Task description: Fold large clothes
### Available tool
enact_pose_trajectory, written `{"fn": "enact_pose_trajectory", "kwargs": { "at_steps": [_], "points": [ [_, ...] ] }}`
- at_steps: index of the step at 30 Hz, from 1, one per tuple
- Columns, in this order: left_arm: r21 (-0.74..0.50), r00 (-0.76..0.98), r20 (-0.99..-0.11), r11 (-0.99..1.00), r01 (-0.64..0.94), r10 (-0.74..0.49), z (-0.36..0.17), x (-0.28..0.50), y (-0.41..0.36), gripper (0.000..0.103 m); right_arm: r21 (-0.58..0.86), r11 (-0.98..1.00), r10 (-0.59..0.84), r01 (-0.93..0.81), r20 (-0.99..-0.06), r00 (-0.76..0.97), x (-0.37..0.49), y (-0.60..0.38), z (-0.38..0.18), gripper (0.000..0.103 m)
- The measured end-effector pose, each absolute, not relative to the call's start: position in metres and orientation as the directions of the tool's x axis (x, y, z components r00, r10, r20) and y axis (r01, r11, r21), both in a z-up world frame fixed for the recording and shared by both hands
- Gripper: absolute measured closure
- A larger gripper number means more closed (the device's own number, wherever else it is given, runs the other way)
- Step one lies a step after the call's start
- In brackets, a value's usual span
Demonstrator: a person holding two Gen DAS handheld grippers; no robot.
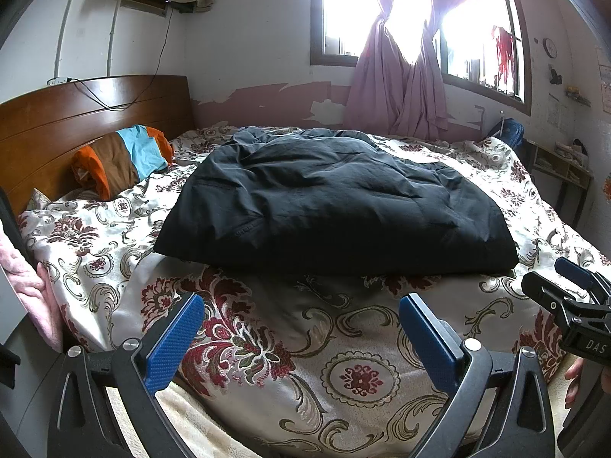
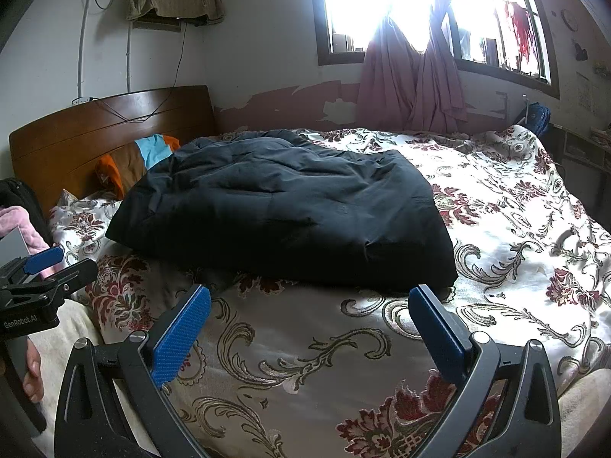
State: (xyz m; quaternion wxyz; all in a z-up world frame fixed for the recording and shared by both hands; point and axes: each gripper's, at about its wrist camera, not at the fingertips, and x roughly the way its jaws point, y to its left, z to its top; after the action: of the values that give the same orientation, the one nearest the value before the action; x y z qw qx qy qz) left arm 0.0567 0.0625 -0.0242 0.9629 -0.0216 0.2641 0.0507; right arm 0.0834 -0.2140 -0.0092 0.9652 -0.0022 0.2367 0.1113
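Padded dark jacket (image 1: pixel 336 206) lying flat mid-bed on the floral bedspread (image 1: pixel 343 374). Judged soft, bulky and light, with a somewhat slippery shell (likely to spring back); best taken at the near hem corners. Left gripper (image 1: pixel 301 328) and right gripper (image 2: pixel 311 322) hover short of it, jaws spread wide, holding nothing.

A black padded garment (image 1: pixel 336 198) fills the frame's centre on a cream bedspread (image 1: pixel 290 347) patterned with dark red flowers and olive scrolls. At left, a pillow (image 1: pixel 126 158) striped orange, brown and sky blue meets a reddish-brown headboard (image 1: pixel 76 114). Upper right, pink-mauve curtains (image 1: pixel 401 84). Bottom corners, blue gripper pads (image 1: pixel 173 347).
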Motion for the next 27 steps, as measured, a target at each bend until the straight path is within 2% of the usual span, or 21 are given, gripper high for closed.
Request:
{"fn": "enact_pose_trajectory", "kwargs": {
  "at_steps": [27],
  "points": [
    [-0.011, 0.847, -0.524, 0.993, -0.113, 0.091, -0.0261, 0.0589, 0.0636, 0.000, 0.050, 0.975, 0.216, -0.218, -0.466, 0.858, 0.0804, -0.2127, -0.0143, 0.001]
  ]
}}
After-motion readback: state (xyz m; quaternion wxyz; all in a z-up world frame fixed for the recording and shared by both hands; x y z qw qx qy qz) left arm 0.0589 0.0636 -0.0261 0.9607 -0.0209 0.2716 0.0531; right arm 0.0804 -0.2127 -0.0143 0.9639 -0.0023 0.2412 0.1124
